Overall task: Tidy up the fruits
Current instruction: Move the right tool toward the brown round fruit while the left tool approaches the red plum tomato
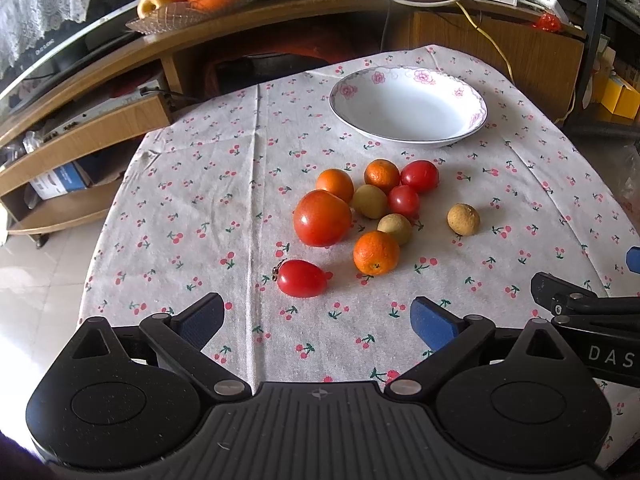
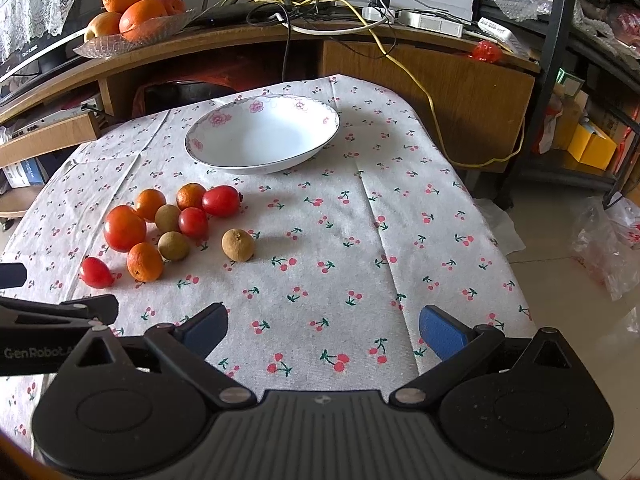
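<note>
Currently both grippers hover low over the near edge of the cherry-print tablecloth (image 1: pixel 208 208), nothing between their fingers. Left gripper (image 1: pixel 316 322): blue pads spread wide, released. Right gripper (image 2: pixel 324 330): same, pads wide apart, empty; its side shows at 3 o'clock in the left wrist view.

White floral-rimmed bowl (image 1: pixel 408 108) sits at the far side of the cloth, 12 to 1 o'clock from the fruit, holding nothing.

Fruit lies in a loose cluster mid-cloth, none in the bowl:
- large tomato (image 1: pixel 322 218) at 9 o'clock of the cluster
- small orange (image 1: pixel 335 185) touching it at 12 o'clock
- second small orange (image 1: pixel 382 176) at the far edge, a cherry tomato (image 1: pixel 419 176) just beside it at 3 o'clock
- another cherry tomato (image 1: pixel 403 201) near the centre, against a greenish-brown longan (image 1: pixel 370 201)
- second longan (image 1: pixel 394 229) just beyond a third small orange (image 1: pixel 376 253), which lies at 6 o'clock
- oblong cherry tomato (image 1: pixel 302 279) apart from the group at 7 o'clock, nearest the left gripper
- lone brown longan (image 1: pixel 463 220) apart at 3 o'clock

Behind the table, at 11 o'clock, a glass dish of oranges (image 2: pixel 136 20) rests on a wooden desk (image 2: pixel 420 76) with cables strewn over it
</note>
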